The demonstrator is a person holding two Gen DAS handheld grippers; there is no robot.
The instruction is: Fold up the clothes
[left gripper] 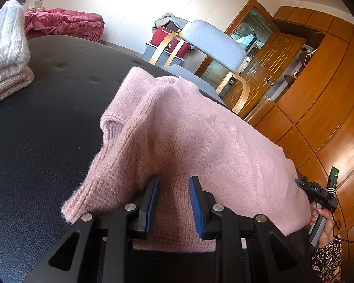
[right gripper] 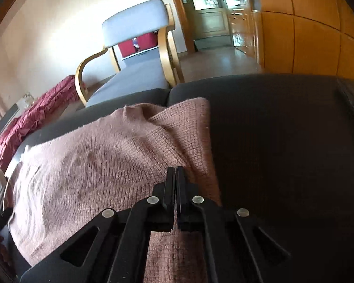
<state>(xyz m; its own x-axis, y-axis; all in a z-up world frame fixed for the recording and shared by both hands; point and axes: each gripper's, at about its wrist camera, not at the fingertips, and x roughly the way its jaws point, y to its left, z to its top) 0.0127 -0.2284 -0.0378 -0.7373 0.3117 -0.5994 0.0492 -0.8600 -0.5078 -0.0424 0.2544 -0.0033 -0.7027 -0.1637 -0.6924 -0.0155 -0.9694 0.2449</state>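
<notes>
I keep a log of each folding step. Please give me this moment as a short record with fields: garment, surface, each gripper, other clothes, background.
garment: pink knitted sweater, partly folded, one sleeve lying over the body
surface: dark padded surface; sweater lies on it
left gripper: open, fingers over the sweater's near edge
right gripper: jaws together at the sweater's edge; whether cloth is pinched cannot be told
other clothes: stack of folded knitwear, white on beige, on the same surface
background: grey chair with wooden arms, wooden wardrobe
</notes>
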